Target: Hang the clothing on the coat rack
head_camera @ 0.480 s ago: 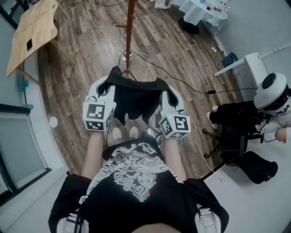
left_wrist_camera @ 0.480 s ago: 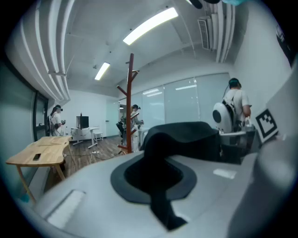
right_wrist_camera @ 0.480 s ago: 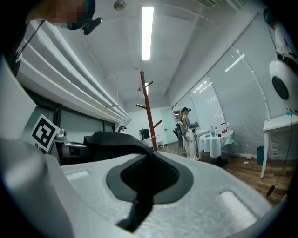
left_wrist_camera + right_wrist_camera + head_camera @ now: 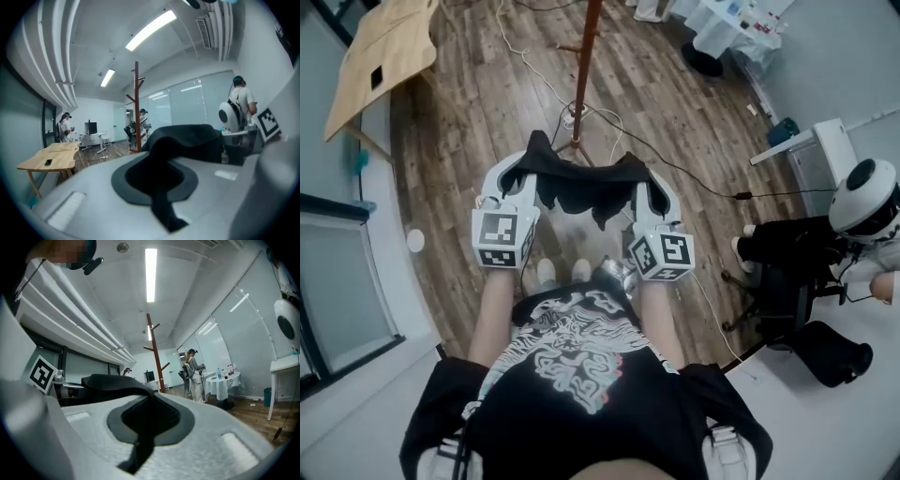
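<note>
Wood-plank floor [image 4: 478,187] fills the head view, with a wooden worktop [image 4: 389,47] off at upper left and white cables [image 4: 520,52] snaking across the boards. Dead ahead stands the coat rack [image 4: 583,75], its red-brown pole rising just beyond the action, nothing touching it.

Now the black garment [image 4: 581,187]: it's strung between the two tongs, top edge pulled across from one to the other, ragged lower edge dangling in the gap, clear of the floor. Left tongs [image 4: 517,173] are clamped on the cloth's left corner, and in the left gripper view dark fabric [image 4: 183,140] bulges right out of the closed jaws. Right tongs [image 4: 649,183], same story on the other corner, pinched tight on the fabric [image 4: 112,380].

Both forearms [image 4: 492,309] reach forward side by side, tongs level with each other and aimed at the rack's base, marker cubes [image 4: 499,239] facing up. Both gripper views tip toward the ceiling lights.

Against half a second ago, the cloth hangs shorter between the tongs, so the shoes [image 4: 547,274] show fully below it, and the rack pole sits slightly further right.
</note>
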`<state>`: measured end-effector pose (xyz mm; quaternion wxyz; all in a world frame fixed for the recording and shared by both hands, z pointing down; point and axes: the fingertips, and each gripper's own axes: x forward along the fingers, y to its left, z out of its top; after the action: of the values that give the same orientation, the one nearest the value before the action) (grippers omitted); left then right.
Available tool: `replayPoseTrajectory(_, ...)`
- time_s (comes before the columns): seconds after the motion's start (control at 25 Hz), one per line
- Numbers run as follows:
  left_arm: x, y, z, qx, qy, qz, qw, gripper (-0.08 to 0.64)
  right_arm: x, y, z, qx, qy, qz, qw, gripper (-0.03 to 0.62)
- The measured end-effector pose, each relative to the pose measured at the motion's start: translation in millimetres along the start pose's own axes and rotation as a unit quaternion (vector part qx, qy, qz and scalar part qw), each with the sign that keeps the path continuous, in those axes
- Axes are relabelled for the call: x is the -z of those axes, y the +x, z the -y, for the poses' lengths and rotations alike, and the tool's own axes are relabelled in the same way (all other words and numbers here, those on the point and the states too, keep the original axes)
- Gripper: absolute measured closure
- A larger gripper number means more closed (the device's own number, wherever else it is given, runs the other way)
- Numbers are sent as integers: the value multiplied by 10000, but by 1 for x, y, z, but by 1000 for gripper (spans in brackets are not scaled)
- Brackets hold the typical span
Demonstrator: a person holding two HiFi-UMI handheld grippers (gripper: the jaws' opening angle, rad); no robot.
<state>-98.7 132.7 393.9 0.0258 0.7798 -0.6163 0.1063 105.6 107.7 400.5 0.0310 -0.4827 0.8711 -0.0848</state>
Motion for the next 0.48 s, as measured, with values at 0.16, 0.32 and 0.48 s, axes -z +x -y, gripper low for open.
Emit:
replayPoseTrajectory(0.16, -6, -5, -9, -130, 3, 91, 9999, 558, -8, 0, -2, -19, 52, 123, 9999, 581)
replayPoseTrajectory(0.32, -13, -4, -7, -193, 0, 139, 9997, 558, -14, 1, 1, -56, 58, 176, 9998, 581)
replayPoseTrajectory(0.48, -16, -1, 0, -191, -44, 120, 9997, 558, -22, -1, 6, -188, 206, 327, 9991, 580)
